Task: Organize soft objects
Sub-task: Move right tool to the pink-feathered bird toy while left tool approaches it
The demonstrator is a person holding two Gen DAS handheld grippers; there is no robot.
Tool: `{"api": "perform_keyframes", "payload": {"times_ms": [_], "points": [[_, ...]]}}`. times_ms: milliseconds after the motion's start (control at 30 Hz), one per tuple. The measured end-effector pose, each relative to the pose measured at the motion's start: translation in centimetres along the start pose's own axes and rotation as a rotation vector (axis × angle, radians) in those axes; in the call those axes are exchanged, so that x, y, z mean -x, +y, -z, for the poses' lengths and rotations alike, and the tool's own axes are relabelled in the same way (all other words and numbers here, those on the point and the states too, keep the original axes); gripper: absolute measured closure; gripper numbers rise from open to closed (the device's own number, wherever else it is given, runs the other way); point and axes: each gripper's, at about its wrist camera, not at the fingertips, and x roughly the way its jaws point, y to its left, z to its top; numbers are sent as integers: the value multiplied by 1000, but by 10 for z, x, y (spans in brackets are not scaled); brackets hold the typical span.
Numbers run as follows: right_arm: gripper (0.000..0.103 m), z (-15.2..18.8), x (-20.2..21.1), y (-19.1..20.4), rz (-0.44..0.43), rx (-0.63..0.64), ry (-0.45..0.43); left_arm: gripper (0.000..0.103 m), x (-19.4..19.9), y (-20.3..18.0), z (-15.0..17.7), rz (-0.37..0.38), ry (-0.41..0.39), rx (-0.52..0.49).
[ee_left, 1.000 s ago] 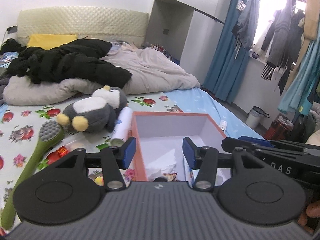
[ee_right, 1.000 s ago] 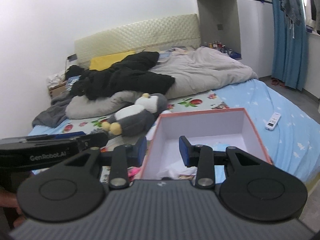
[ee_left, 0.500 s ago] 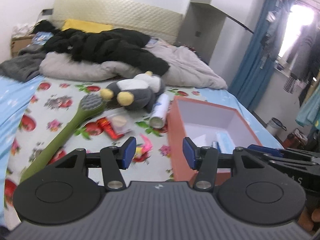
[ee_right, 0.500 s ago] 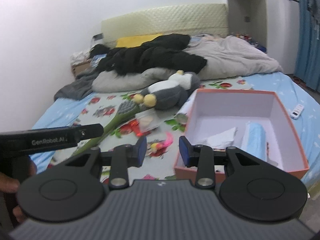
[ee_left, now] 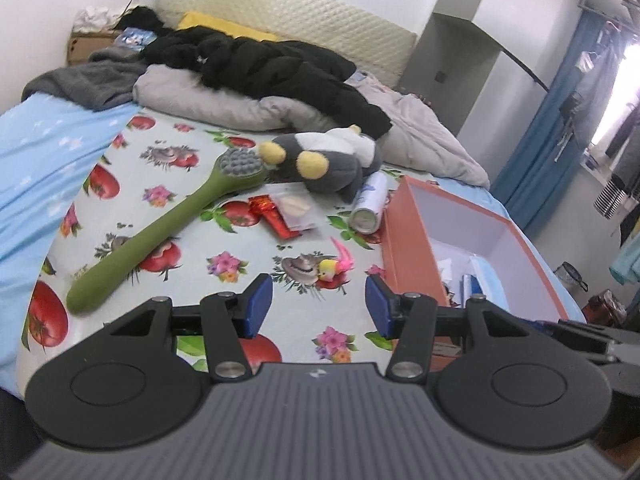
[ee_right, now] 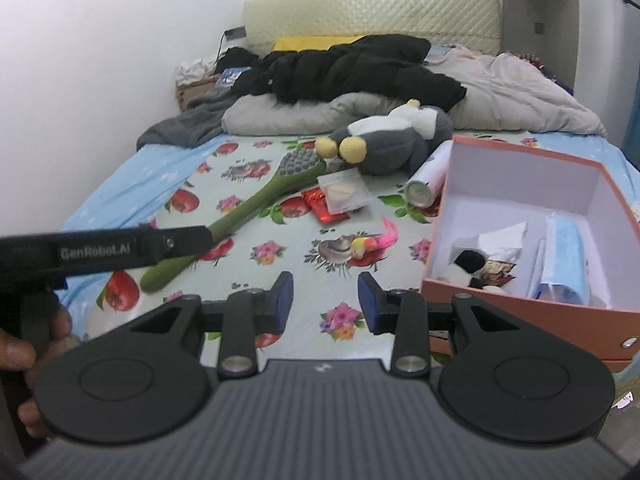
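Bird toy (ee_left: 335, 265), pink-tailed and small, lies on the sheet (ee_left: 256, 312) at twelve o'clock, just ahead of both empty, parted tongs: left gripper (ee_left: 319, 305), right gripper (ee_right: 324, 301). Its long axis runs toward one o'clock; the left looks slightly nearer. Box (ee_right: 520, 312) sits at three o'clock. Farther, at twelve, lies the penguin (ee_left: 328, 162).

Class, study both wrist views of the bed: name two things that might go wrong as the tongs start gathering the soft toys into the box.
1. The plush penguin touches the green brush head and the spray can; lifting it may drag or roll them.
2. The small parrot toy is tiny and lies flat on the sheet; the open left tongs may pinch fabric along with it.
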Motion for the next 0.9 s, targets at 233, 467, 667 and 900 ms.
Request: {"api": "perform_keyframes", "payload": {"times_ms": [233, 467, 667, 900], "points": [[64, -3, -37, 1, 1, 10, 18, 46, -42, 12, -10, 12, 21, 37], [65, -6, -85, -1, 3, 20, 49, 46, -99, 26, -23, 43, 54, 101], [65, -10, -129, -9, 24, 13, 87, 47, -155, 48, -39, 73, 93, 162], [65, -12, -178, -10, 50, 44, 122, 47, -220, 72, -56, 125, 125, 237]]}}
